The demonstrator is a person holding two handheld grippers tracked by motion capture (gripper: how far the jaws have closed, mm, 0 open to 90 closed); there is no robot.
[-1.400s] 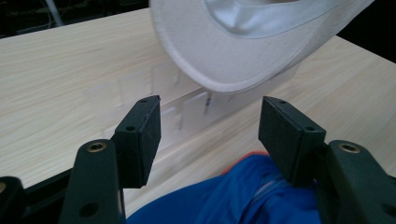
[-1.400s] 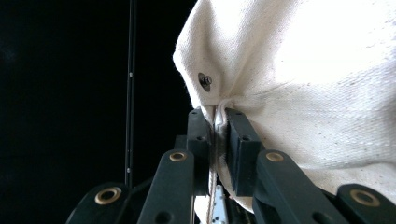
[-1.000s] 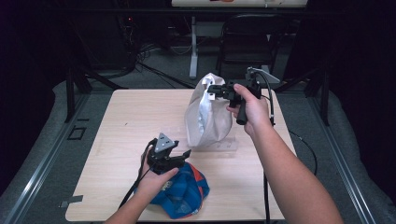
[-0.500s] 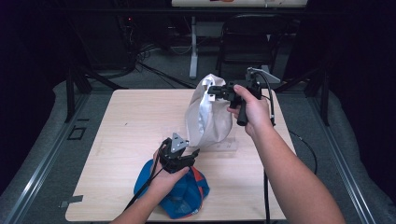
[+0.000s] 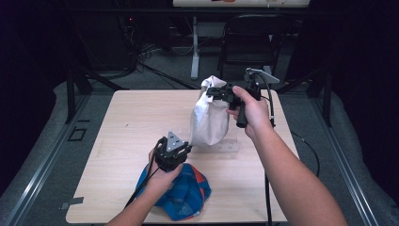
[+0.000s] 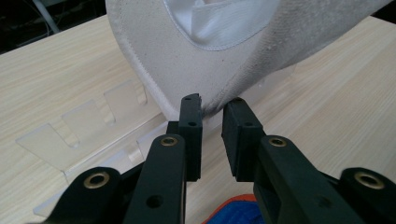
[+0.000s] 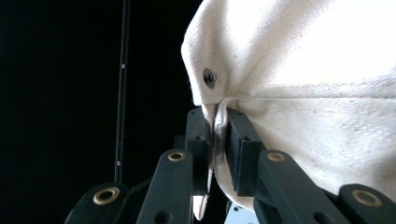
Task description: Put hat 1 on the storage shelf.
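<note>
A white cloth cap (image 5: 209,117) hangs upright over the table's middle. My right gripper (image 5: 214,91) is shut on its top fold, and the cloth (image 7: 327,70) is pinched between the pads (image 7: 219,116). My left gripper (image 5: 186,149) sits low at the cap's bottom edge. Its jaws have just been closing, and their tips (image 6: 212,105) now nip the lowest point of the cap's rim (image 6: 187,46). A blue and orange cap (image 5: 188,197) lies on the table under the left hand, with its edge (image 6: 233,212) visible below the jaws.
A clear acrylic stand (image 5: 226,146) lies flat on the wooden table (image 5: 131,117) beneath the white cap, its slotted tabs (image 6: 84,126) close to my left jaws. A black chair (image 5: 254,37) and cables stand beyond the far edge.
My left gripper moved from above the blue cap toward the white cap's bottom edge, and its jaws came together there. The right gripper and the white cap stayed still.
</note>
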